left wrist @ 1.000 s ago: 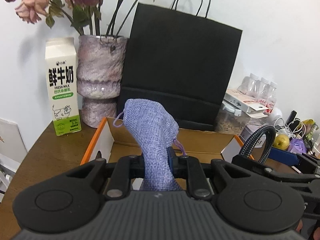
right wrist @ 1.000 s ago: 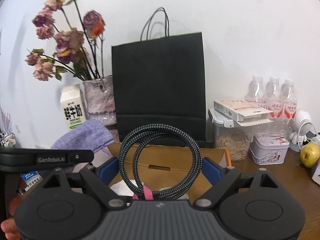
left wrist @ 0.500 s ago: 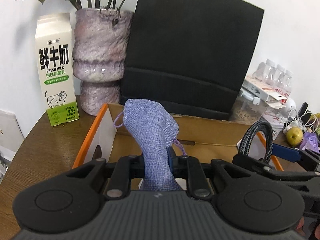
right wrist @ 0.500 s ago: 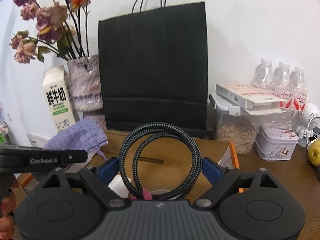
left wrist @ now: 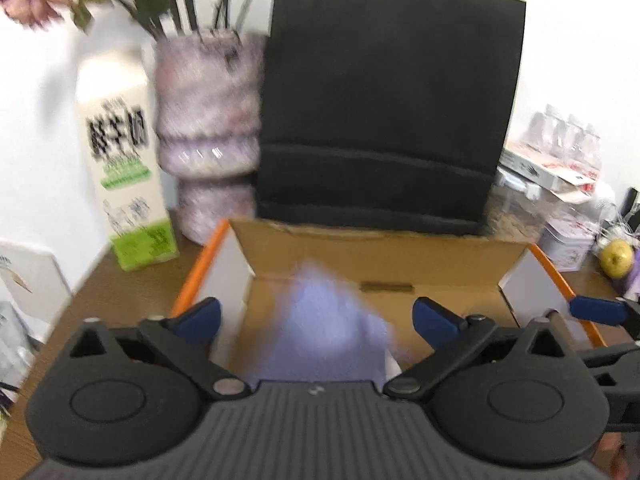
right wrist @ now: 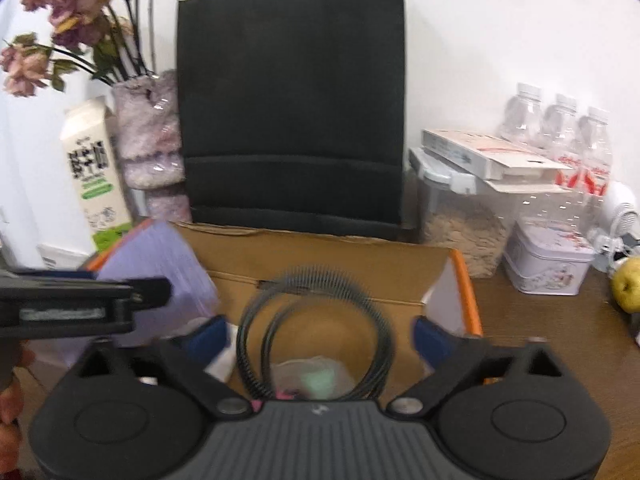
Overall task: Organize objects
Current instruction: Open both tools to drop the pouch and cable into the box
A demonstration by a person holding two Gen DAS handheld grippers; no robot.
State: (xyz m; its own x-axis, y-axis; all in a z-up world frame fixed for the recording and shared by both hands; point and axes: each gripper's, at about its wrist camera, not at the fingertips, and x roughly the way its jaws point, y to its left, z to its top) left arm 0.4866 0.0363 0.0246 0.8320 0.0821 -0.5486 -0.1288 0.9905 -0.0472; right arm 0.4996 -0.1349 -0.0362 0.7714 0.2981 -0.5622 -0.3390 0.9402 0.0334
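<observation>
An open cardboard box (left wrist: 360, 240) with orange edges lies below both grippers. My left gripper (left wrist: 318, 318) hangs over it and its jaws are opening. The purple cloth pouch (left wrist: 324, 332) is a blur between the blue pads (left wrist: 200, 316), touching neither. The right wrist view shows the same pouch (right wrist: 160, 264) tipped over the box's left side (right wrist: 320, 240). My right gripper (right wrist: 320, 336) is opening too. The coiled braided cable (right wrist: 316, 320) is blurred between its pads, free of them, above a pale wrapped item in the box.
A black paper bag (left wrist: 384, 112) stands right behind the box. A milk carton (left wrist: 128, 176) and a vase of dried flowers (left wrist: 208, 140) are at back left. A seed container (right wrist: 460, 216), a tin (right wrist: 548, 260), bottles and a yellow fruit (right wrist: 628, 288) fill the right.
Both grippers went from shut to wide open. The pouch has left the left pads and the cable the right pads; both now blur downward into the box. Both hands sank toward it.
</observation>
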